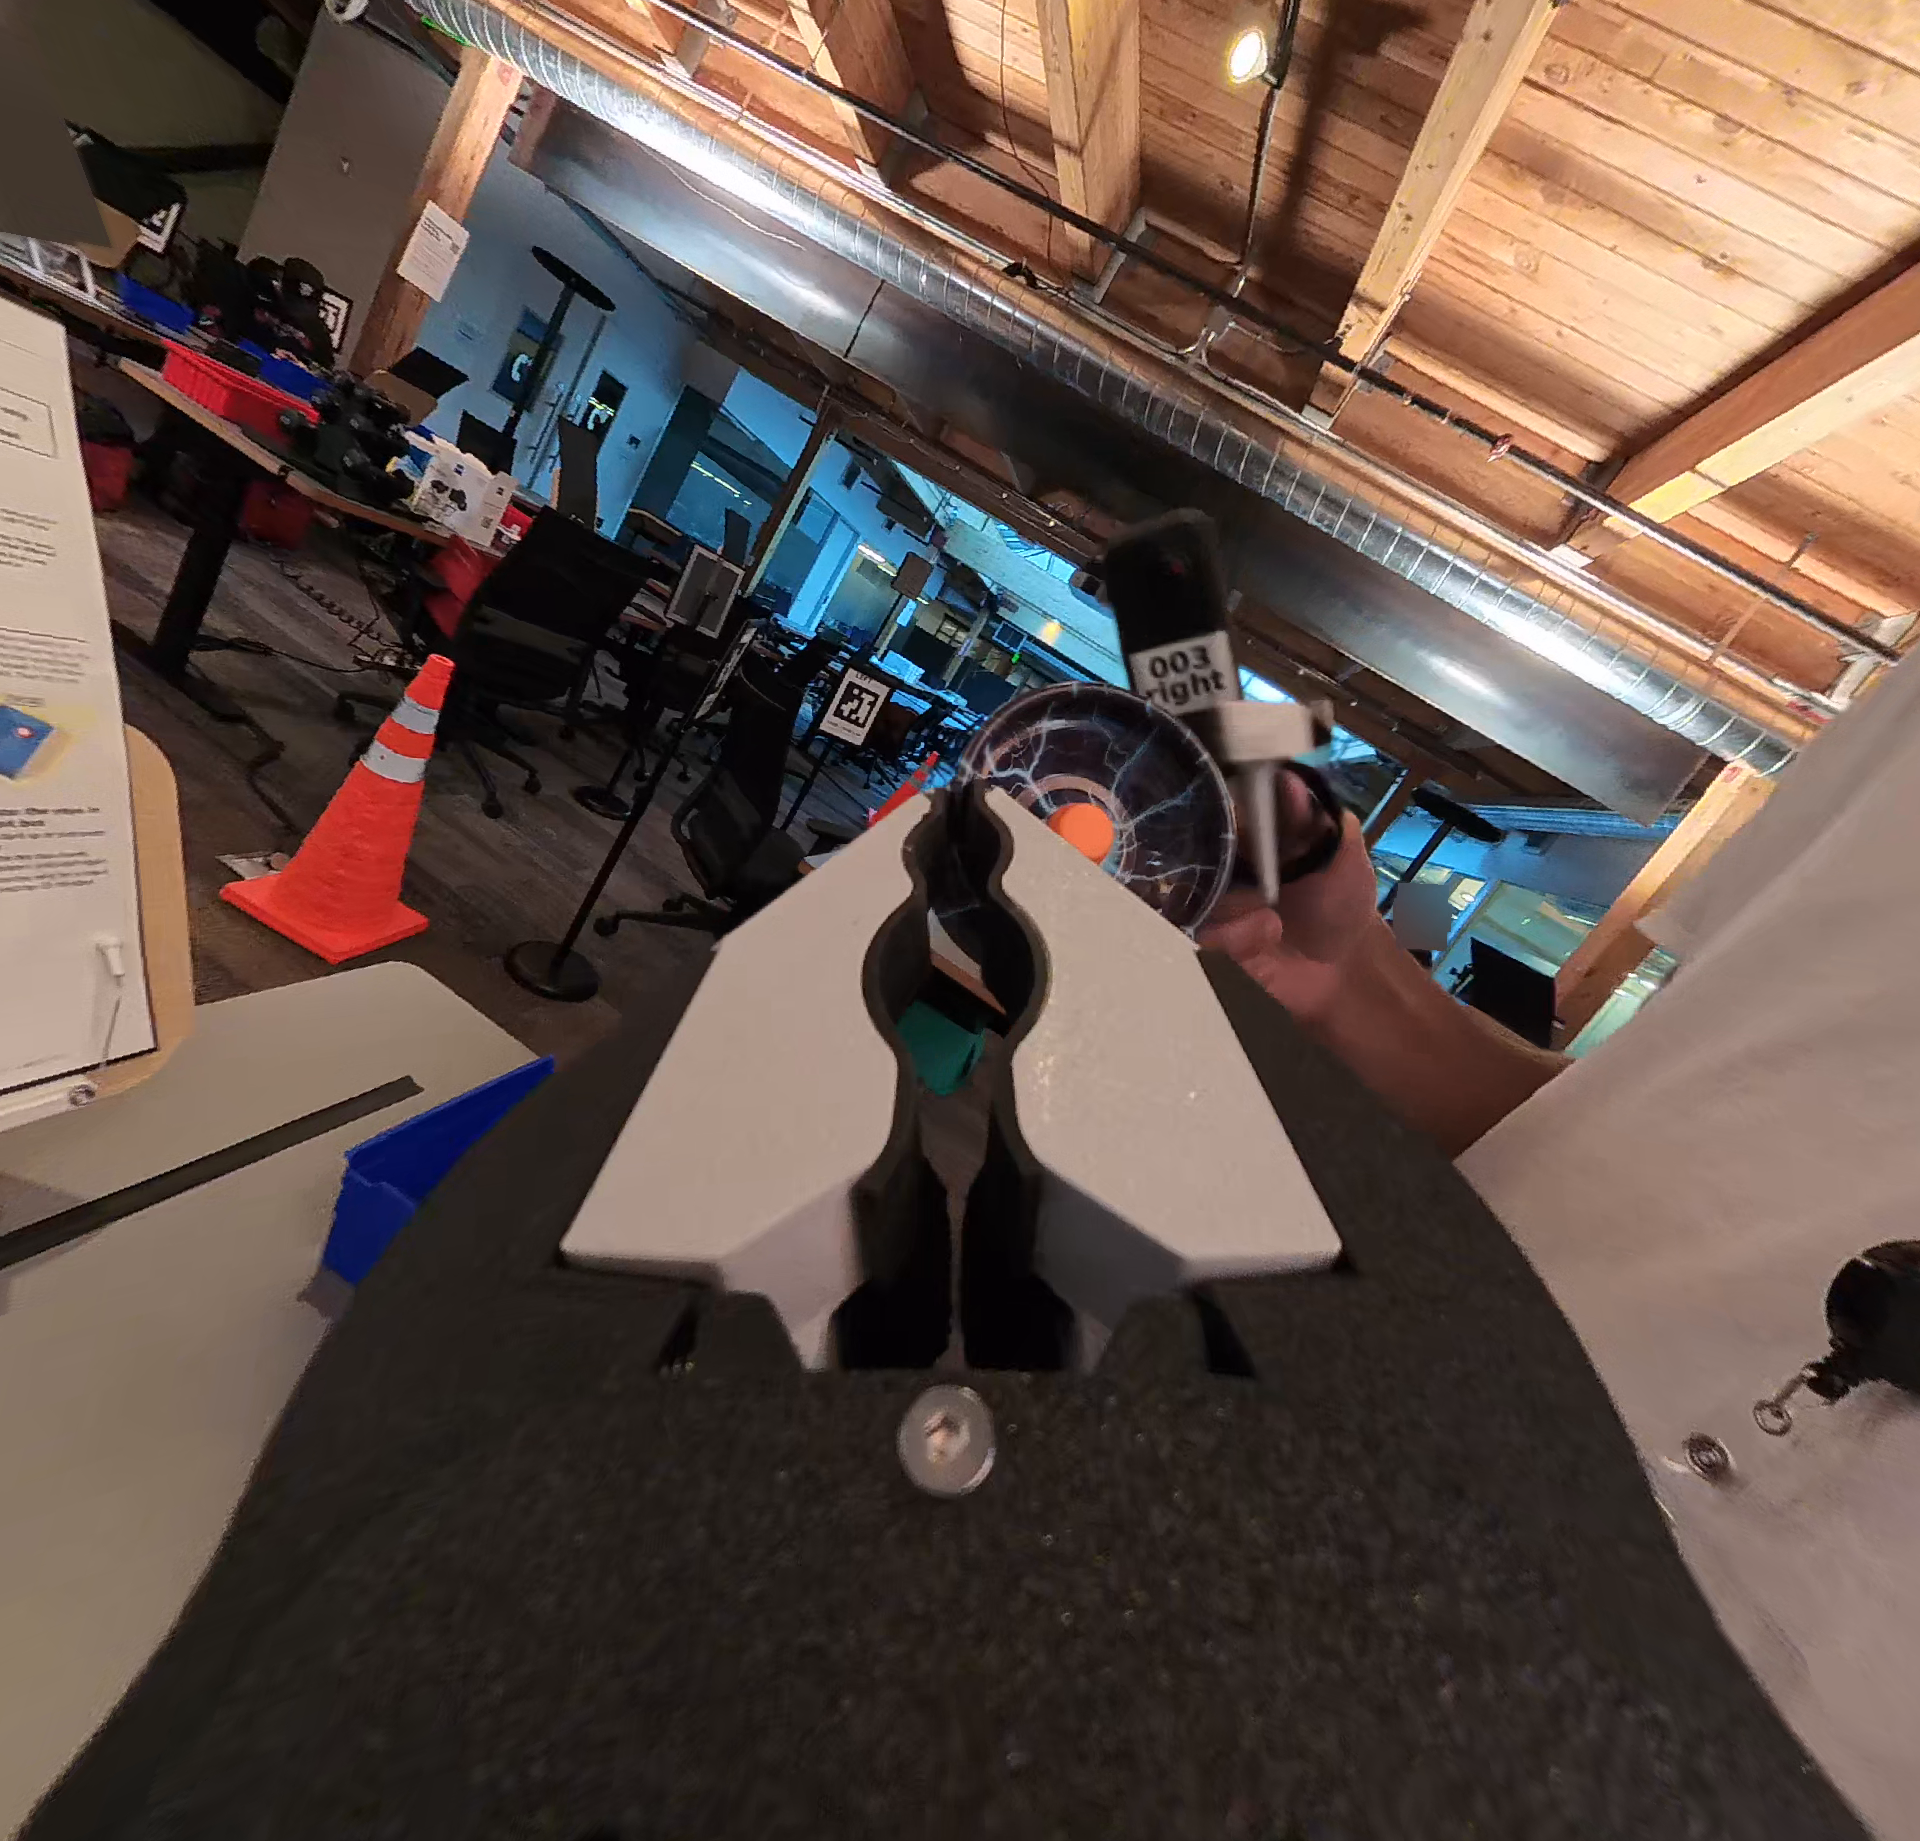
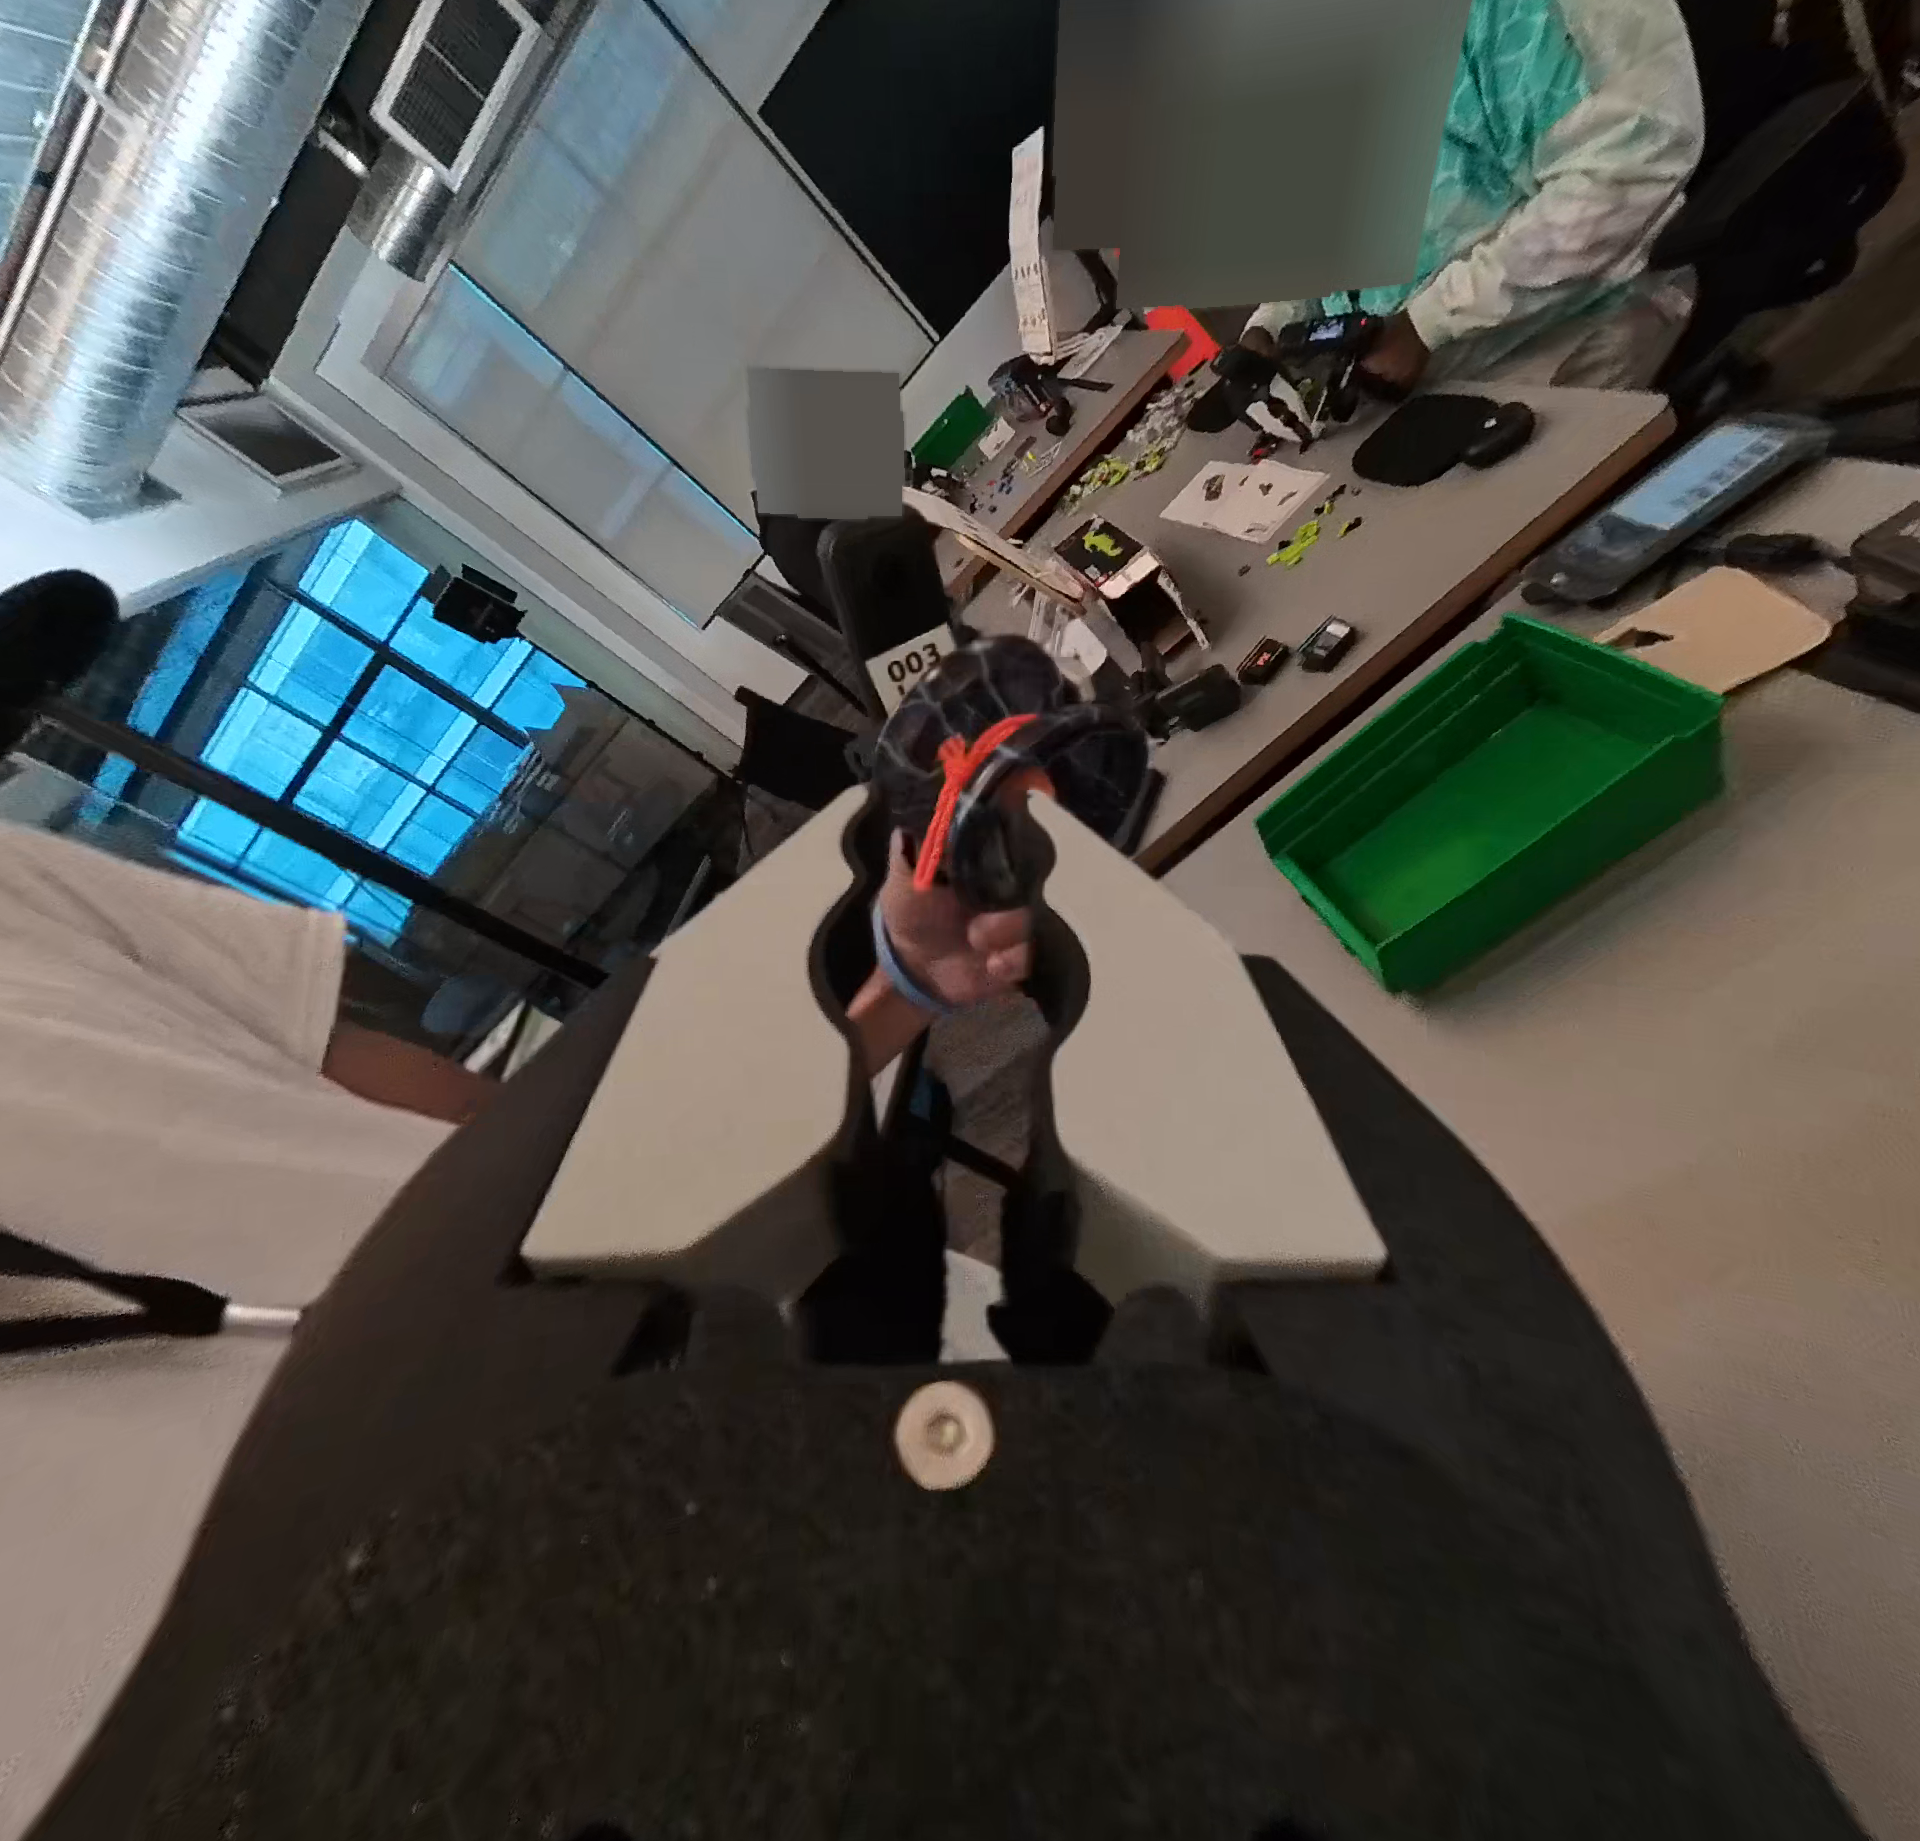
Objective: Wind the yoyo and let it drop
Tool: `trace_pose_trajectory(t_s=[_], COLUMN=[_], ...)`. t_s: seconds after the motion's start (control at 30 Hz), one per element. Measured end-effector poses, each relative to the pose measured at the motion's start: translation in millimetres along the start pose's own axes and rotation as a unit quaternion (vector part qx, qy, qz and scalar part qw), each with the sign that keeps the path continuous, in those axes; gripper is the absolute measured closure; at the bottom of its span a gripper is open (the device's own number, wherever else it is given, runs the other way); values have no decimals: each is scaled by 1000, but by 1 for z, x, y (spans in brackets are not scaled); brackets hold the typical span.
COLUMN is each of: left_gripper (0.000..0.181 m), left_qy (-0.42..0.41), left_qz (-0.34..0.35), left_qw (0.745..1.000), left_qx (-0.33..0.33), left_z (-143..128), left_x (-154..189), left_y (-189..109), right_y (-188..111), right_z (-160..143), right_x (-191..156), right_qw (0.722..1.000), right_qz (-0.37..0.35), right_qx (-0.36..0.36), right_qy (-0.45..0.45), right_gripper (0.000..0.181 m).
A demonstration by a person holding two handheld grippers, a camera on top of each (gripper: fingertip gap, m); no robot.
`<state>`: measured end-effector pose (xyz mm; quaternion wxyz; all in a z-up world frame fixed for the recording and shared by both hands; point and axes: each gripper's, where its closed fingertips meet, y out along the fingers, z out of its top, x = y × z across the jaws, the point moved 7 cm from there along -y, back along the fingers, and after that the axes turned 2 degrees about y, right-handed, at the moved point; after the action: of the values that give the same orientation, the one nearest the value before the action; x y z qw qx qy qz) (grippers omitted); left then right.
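The yoyo (image 1: 1122, 783) is a dark disc with a lightning pattern and an orange hub. It is held up in the air. My left gripper (image 1: 956, 804) has its jaws closed at the yoyo's left rim. Whether it pinches anything is hidden. The right gripper (image 1: 1262, 856) comes in from above at the yoyo's right rim, with a hand behind it. In the right wrist view the yoyo (image 2: 1081, 763) is edge-on at my right gripper (image 2: 956, 804), which is shut on its rim. The orange string (image 2: 940, 815) is wound in the groove, with a loose end hanging.
An orange cone (image 1: 364, 825) stands on the floor to the left. A blue bin (image 1: 416, 1168) sits on the near table. A green bin (image 2: 1507, 804) is on the table to the right. Behind it a table (image 2: 1558, 420) carries small parts, and a person works there.
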<state>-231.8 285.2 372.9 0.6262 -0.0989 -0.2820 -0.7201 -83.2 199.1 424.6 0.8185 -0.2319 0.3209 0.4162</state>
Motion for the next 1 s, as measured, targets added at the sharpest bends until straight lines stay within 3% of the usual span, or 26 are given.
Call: trace_pose_trajectory(t_s=[0.03,0.17,0.23,0.37,0.43,0.53,0.67,0.87,1.0], left_gripper=[181,181,181,181,181,181,181,181,181], left_qy=[4,18,34,68,80,84,65,28,11], left_qz=[6,36,48,65,70,77,86,92,90], left_qw=[1000,999,998,995,994,993,993,994,994], left_qx=[0,0,-8,-27,-37,-44,-45,-50,-54], left_z=[2,8,10,13,14,14,11,3,-1], left_x=[0,-2,-1,5,8,8,3,-3,-5], left_y=[0,1,2,9,13,15,15,17,18], right_y=[-4,-8,-3,8,10,7,-1,1,8], right_z=[-3,-15,-19,-29,-32,-32,-27,-28,-34], right_x=[-3,-4,-4,13,16,16,2,-9,-7], right_qw=[999,988,992,994,994,993,945,808,790], right_qz=[12,-55,-37,28,13,-78,-197,-305,-293], right_qx=[10,45,65,73,86,76,60,24,-7], right_qy=[-35,-140,-102,74,69,-42,-256,-504,-538], right_gripper=[144,134,139,153,152,151,144,153,157])
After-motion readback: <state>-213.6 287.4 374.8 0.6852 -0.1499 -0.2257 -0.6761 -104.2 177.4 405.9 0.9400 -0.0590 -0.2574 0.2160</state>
